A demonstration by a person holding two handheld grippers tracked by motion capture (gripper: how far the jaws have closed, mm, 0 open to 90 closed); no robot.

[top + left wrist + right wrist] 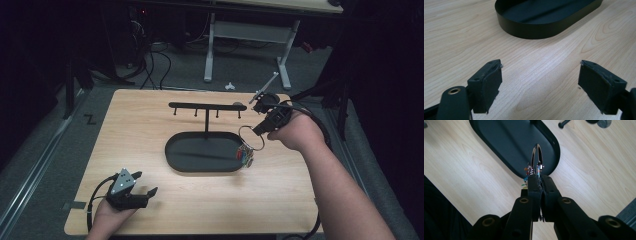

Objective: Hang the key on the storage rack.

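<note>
Your right gripper [539, 180] is clamped on the bangle [251, 138]; rack's hook bar [207, 105] sits up-left of it; left gripper [540, 75] gapes idle.

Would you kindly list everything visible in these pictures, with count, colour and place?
table: one, light wood, under everything.
stand tray: one, black oval, centre of the table.
hook bar: one, black, on a post rising from the tray, small pegs hanging below.
bracelet: one, silver ring with mixed-colour charms, held over the tray's right end.
desk frame: one, white legs, on the floor beyond the table.
left tongs: one pair, black, open, resting at the near left of the table.
right tongs: one pair, black, shut on the bracelet.
hands: two, one holding each pair.
</note>
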